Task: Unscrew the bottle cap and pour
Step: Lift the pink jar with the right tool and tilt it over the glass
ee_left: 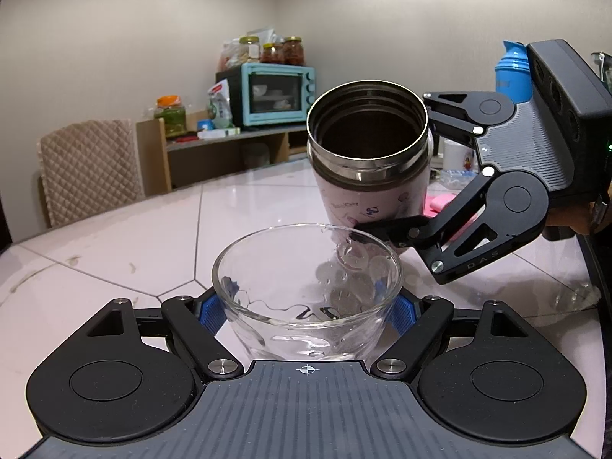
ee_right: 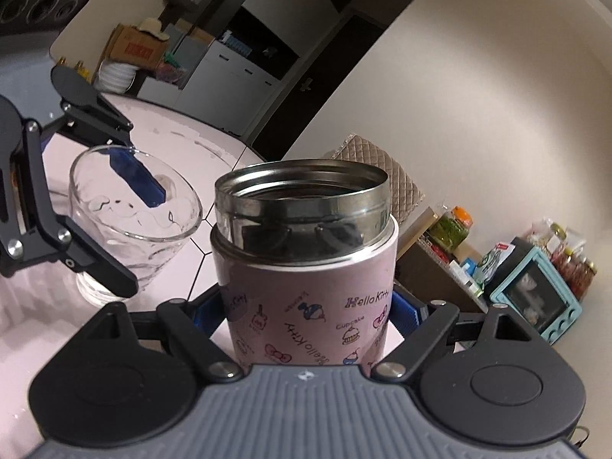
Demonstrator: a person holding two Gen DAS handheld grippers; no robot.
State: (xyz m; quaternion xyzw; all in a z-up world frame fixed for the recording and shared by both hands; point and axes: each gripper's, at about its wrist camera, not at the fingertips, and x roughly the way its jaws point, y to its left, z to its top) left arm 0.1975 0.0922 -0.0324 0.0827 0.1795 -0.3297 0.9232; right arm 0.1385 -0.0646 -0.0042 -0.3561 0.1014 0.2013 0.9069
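I log 2 tongs: left gripper point(ee_left: 306, 311) clamped on the glass cup point(ee_left: 308, 290), right gripper point(ee_right: 306, 308) clamped on the uncapped bottle point(ee_right: 306, 260), tilted just beside that cup.

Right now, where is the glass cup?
In the left wrist view the glass cup sits low and central on the pale tiled table, gripped by the left tongs, just before the tilted pink flask.

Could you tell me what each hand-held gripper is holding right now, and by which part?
The left hand-held gripper clamps the glass cup by its side walls. The right hand-held gripper grips the uncapped pink bottle around its printed body, below the steel neck.
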